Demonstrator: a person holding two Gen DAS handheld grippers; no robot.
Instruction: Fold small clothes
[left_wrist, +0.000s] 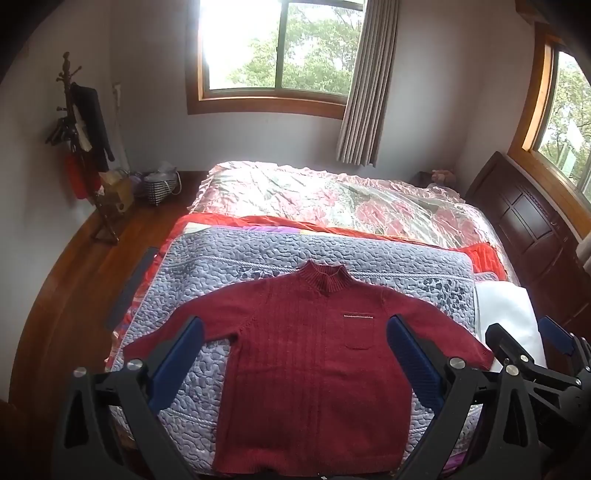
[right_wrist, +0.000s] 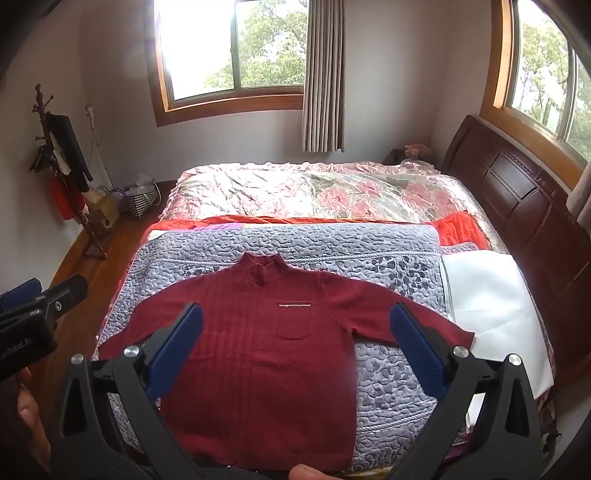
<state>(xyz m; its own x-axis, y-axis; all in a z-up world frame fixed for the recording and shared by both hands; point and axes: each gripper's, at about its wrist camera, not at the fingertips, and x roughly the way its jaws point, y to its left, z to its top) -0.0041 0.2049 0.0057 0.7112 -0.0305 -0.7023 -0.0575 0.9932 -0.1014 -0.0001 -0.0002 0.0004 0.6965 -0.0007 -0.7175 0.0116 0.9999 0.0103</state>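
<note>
On the near half of the bed (left_wrist: 388, 206), over a grey-lilac quilted pad (left_wrist: 229, 258), the red sweater (left_wrist: 306, 354) lies flat and face up, its collar pointing toward the far edge and its hem at the near edge. Both sleeves are spread out to the sides, the one on our right ending next to a white folded cloth (right_wrist: 491, 295) at the pad's right edge.

We hold the left gripper (left_wrist: 295, 362) above the sweater's body with its jaws spread wide and nothing between them. The right gripper (right_wrist: 295, 358) hangs likewise over the chest and right sleeve, jaws wide and empty.

We judge that folding has not begun: the garment is laid out and smooth, and no part is turned over. This looks like the approach before a first grasp.

The next move, as we see it, calls for bringing each gripper down to a sleeve cuff or shoulder edge, pinching only the knit and not the pad beneath, then carrying the sleeves inward across the body.
</note>
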